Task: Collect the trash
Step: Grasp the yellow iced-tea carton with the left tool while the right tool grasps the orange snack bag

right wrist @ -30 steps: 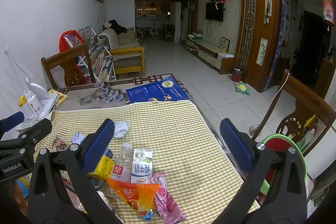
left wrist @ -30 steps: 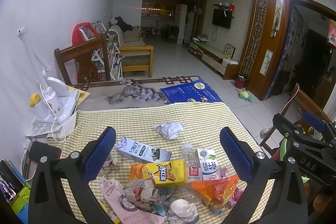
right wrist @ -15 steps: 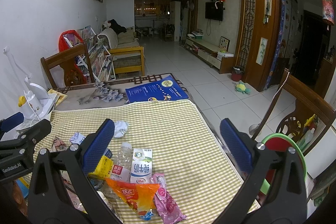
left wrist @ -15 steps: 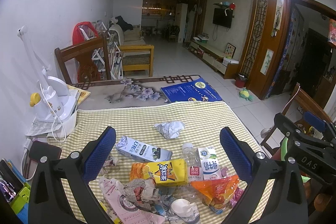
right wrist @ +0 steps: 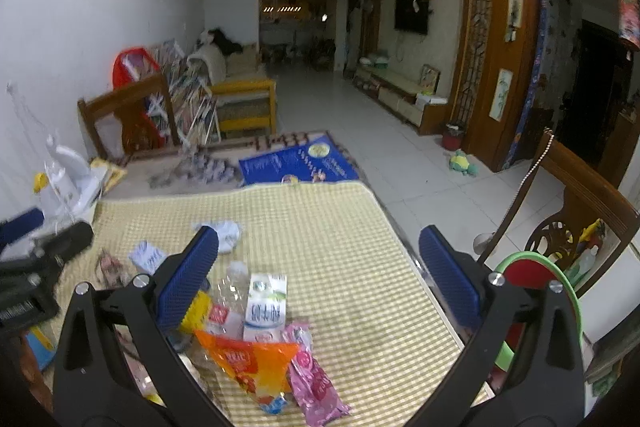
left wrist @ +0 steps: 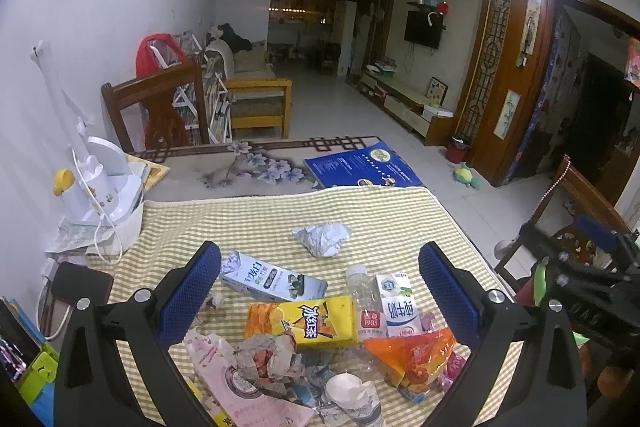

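Observation:
Trash lies heaped at the near end of the checked tablecloth point(left wrist: 260, 223): a yellow snack box point(left wrist: 308, 323), a grey-white carton point(left wrist: 272, 279), a clear bottle point(left wrist: 366, 299), a white milk carton point(left wrist: 400, 307), an orange wrapper point(left wrist: 412, 355) and a crumpled foil ball point(left wrist: 324, 239). My left gripper point(left wrist: 318, 291) hangs open above the heap, holding nothing. The right gripper point(right wrist: 320, 275) is open too, over the milk carton point(right wrist: 266, 307), orange wrapper point(right wrist: 252, 359) and pink wrapper point(right wrist: 314, 379). A green-rimmed bin point(right wrist: 536, 299) stands beside the table's right edge.
A white lamp base point(left wrist: 100, 199) with a cord and a dark phone point(left wrist: 80, 285) sit at the table's left. A blue booklet point(left wrist: 360, 167) lies at the far end. Wooden chairs stand at the far left point(left wrist: 160, 107) and right point(right wrist: 580, 211).
The right wrist view has blurred and swung slightly, so the right gripper is moving. The left gripper and the trash heap stay as they were.

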### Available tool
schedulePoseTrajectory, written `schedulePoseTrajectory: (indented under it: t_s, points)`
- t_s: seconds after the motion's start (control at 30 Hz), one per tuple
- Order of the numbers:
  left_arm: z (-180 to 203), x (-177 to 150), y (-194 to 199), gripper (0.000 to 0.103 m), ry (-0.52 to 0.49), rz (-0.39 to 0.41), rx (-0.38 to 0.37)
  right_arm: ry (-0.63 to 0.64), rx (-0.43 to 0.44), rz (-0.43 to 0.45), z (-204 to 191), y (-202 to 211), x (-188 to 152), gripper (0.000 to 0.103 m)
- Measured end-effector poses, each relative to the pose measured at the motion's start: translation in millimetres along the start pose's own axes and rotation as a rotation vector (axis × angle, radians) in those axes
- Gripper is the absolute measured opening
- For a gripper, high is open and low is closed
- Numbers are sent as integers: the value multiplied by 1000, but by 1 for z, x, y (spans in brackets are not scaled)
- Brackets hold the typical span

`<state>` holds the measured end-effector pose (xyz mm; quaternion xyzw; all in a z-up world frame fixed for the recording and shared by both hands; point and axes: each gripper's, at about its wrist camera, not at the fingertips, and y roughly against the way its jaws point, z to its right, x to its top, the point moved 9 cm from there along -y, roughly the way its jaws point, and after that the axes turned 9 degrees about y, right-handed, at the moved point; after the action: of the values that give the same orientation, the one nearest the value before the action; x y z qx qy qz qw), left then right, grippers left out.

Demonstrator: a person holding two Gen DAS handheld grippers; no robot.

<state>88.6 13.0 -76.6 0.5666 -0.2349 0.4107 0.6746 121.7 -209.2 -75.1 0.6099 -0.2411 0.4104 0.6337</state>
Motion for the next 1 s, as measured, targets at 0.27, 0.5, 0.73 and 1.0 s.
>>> schedulePoseTrajectory:
  t_s: [0.27,0.5,0.73,1.0]
  points:
    - [-18,-24,-17,95,5,-102,14,36,288,-274,-34,-48,-106,99]
    - [-26,-40,-33,95,41,-193,37,93,396,-399,-78,-72,-151,57]
    - [-1,-60,-52,95,-9,-272,-28,2,425,-281,-49,-41,-111,44]
    - [-19,-99,-104,94,240,-483,-5,-74,361,-189,3,-11,-91,44]
